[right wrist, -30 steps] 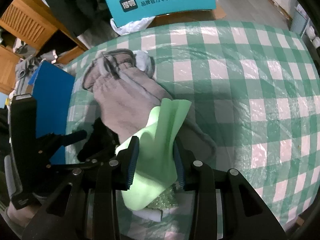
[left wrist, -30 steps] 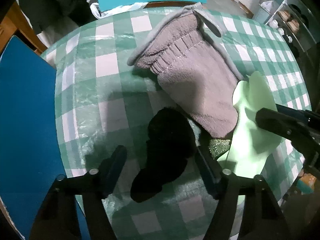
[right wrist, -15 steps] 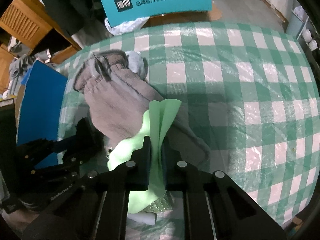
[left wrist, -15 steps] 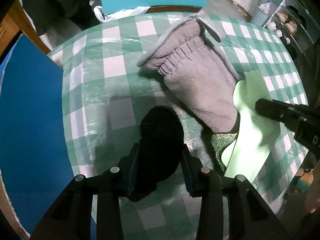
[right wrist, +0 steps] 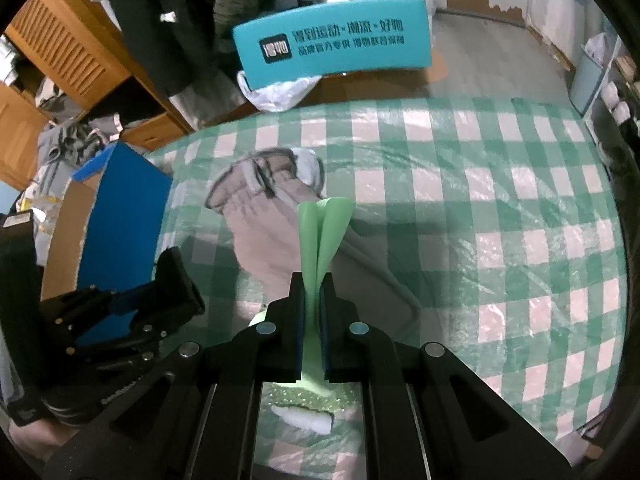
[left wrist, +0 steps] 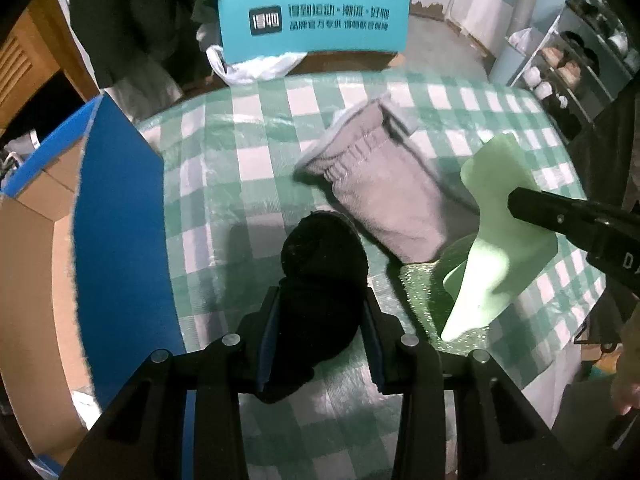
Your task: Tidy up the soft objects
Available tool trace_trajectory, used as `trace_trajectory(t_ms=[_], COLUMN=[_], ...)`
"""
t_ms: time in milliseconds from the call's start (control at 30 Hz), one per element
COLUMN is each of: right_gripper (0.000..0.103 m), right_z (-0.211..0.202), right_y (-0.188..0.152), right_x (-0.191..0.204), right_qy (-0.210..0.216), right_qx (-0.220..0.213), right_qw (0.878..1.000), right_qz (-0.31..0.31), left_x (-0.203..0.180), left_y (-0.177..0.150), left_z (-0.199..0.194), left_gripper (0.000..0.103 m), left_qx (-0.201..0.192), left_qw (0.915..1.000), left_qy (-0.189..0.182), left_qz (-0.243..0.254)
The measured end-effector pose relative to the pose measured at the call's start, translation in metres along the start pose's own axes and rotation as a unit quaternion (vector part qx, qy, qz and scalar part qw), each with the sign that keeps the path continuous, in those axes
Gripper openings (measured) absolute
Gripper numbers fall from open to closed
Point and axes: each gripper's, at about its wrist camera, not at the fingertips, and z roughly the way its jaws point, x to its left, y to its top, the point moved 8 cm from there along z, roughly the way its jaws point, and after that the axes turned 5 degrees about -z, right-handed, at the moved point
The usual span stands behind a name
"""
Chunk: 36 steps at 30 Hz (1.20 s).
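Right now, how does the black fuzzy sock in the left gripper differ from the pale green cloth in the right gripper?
The black fuzzy sock is dark, thick and bulky; the pale green cloth is light, thin and smooth. The left gripper stands wide around the sock, while the right gripper pinches the cloth into a narrow fold. The sock hangs bunched; the cloth sticks forward past the jaws. Both are soft, gripped, and above the green checked tablecloth.

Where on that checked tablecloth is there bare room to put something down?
The tablecloth is bare right of the grey glove, out to the far edge. It is crowded nearer the blue box, where glove, black sock, green cloth and sponge bunch together.
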Motion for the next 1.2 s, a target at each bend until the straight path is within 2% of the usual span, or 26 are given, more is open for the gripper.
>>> trace_trajectory(t_ms=[333,1200], right_gripper=[0.006,0.006], right_z=[-0.023,-0.068], right_y=[0.006,0.017], right_x=[0.013,0.052], right_qy=[-0.007,0.007], right_qx=[-0.022,-0.064], right_qw=[1.000,0.997], right_qz=[-0.020,-0.051], left_x=[0.006,0.024], left_y=[-0.001,-0.003], left_z=[-0.025,-0.083], left_gripper=[0.038,0.038], left_qx=[-0.022,-0.071], left_qw=[0.9998,0.9973], left_qy=[-0.001,-0.001], left_qz=[-0.004,-0.018])
